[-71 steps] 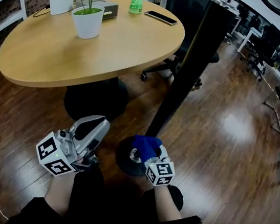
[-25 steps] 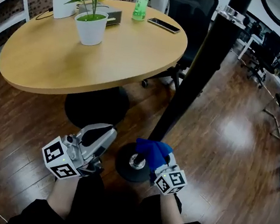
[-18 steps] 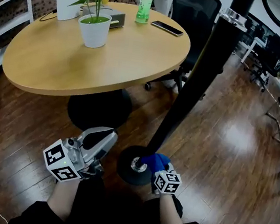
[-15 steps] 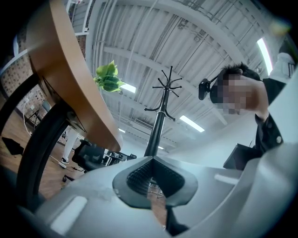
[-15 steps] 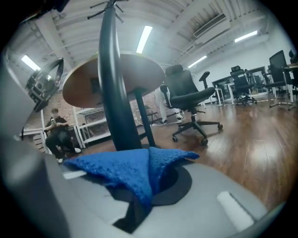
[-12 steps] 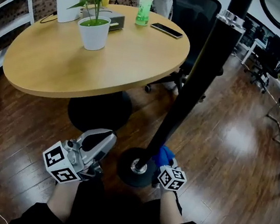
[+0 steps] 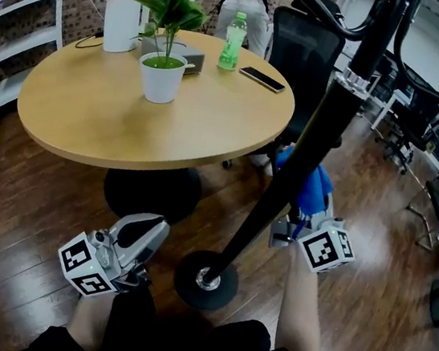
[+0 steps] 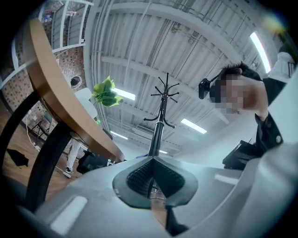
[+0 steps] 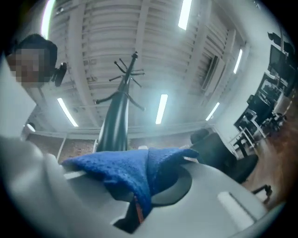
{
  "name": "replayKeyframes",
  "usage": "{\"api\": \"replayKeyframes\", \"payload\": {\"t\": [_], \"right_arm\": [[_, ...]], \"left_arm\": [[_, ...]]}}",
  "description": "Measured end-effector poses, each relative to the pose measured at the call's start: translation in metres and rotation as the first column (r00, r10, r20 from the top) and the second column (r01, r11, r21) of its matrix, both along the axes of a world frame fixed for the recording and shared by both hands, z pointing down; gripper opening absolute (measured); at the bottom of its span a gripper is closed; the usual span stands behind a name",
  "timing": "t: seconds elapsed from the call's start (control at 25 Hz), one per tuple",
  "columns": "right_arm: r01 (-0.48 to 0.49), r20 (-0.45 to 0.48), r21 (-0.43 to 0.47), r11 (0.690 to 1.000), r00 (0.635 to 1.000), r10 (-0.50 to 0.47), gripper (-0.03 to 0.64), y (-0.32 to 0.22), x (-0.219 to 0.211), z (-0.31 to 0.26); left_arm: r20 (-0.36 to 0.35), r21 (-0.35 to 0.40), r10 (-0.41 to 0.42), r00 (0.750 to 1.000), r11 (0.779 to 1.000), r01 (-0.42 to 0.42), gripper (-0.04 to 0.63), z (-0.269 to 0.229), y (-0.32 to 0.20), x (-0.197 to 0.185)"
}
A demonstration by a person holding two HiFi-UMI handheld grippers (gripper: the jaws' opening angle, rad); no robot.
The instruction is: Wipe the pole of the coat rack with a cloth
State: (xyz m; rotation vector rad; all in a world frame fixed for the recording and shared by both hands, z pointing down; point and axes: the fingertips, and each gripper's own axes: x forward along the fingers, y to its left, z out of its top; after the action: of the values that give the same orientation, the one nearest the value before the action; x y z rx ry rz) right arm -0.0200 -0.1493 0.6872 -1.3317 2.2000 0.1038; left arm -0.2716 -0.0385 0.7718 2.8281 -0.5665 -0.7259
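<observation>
**A:** Start at the left. What's there?

**B:** The round bench [image 7: 90, 112] fills the upper left, with its edge near the pole on that side. Below it the left tool [image 7: 147, 229] hangs low by the person's knee. Its pads are pressed together on nothing, and it is well apart from the work.

**A:** And the pole?

**B:** The coat rack's pole [image 7: 302, 166] rises from its round base [image 7: 205, 278] on the floor, just right of the left tool. In the head view it slants up toward the upper right, so the long axis to follow runs from base to hooks.

**A:** Which tool is nearer?

**B:** The right one. The right tool [image 7: 298, 218] is pinching the blue cloth [image 7: 308, 187] about halfway up. The cloth lies on the pole's right side and looks to be touching it. In its own view the pole climbs straight ahead, just past the cloth.

**A:** Room to move?

**B:** I'd say there is plenty up and down the shaft. The ring collar [image 7: 352, 82] above is the first edge the cloth would meet. An office chair [image 7: 303, 44] stands behind the pole. To the right the wooden floor [image 7: 378, 201] is open as far as the chairs at the picture's edge.
</observation>
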Motion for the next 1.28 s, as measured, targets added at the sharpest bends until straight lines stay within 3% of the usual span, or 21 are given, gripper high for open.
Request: {"api": "replayKeyframes", "payload": {"t": [0.2,0.36,0.48,0.56,0.68,0.8,0.96,1.08,1.2,1.28], "right_arm": [[-0.036,-0.050,0.226,0.973,0.998,0.049,0.018,0.039,0.002,-0.130],[-0.065,-0.008,0.271,0.960,0.998,0.070,0.012,0.047,0.003,-0.144],[-0.083,-0.033,0.147,0.986,0.996,0.089,0.012,0.024,0.005,-0.077],[-0.037,-0.039,0.029,0.999,0.999,0.038,0.012,0.007,0.002,-0.006],[0.019,-0.019,-0.147,0.989,1.000,-0.022,0.012,-0.006,-0.003,0.120],[0.046,0.054,-0.339,0.940,0.998,-0.030,0.012,-0.009,-0.004,0.247],[0.040,0.060,-0.577,0.815,0.998,-0.006,0.012,0.000,-0.007,0.389],[0.032,0.084,-0.676,0.736,0.996,0.034,0.012,0.012,-0.005,0.448],[0.020,0.071,-0.715,0.699,0.996,0.044,0.012,0.015,-0.004,0.469],[0.024,0.076,-0.704,0.709,0.996,0.041,0.012,0.011,-0.005,0.460]], "left_arm": [[-0.029,0.041,-0.026,0.999,0.999,0.028,-0.006,-0.020,0.009,-0.010],[-0.029,0.054,-0.041,0.999,0.998,0.043,-0.006,-0.028,0.004,-0.017],[-0.013,0.037,-0.039,0.999,0.998,0.040,-0.006,-0.020,0.003,-0.015],[0.001,0.024,-0.036,0.999,0.999,0.036,-0.006,-0.011,0.003,-0.013],[0.027,-0.001,-0.016,1.000,1.000,0.016,-0.006,0.001,0.001,-0.006],[0.052,-0.033,-0.002,0.999,0.999,0.004,-0.006,0.015,-0.002,-0.001],[0.072,-0.054,0.003,0.997,0.999,0.001,-0.006,0.028,0.000,0.003],[0.087,-0.054,0.000,0.996,0.999,0.005,-0.006,0.032,0.003,0.003],[0.092,-0.063,-0.014,0.996,0.998,0.020,-0.006,0.036,0.002,0.001],[0.096,-0.065,-0.018,0.995,0.998,0.024,-0.006,0.038,0.002,0.001]]}}
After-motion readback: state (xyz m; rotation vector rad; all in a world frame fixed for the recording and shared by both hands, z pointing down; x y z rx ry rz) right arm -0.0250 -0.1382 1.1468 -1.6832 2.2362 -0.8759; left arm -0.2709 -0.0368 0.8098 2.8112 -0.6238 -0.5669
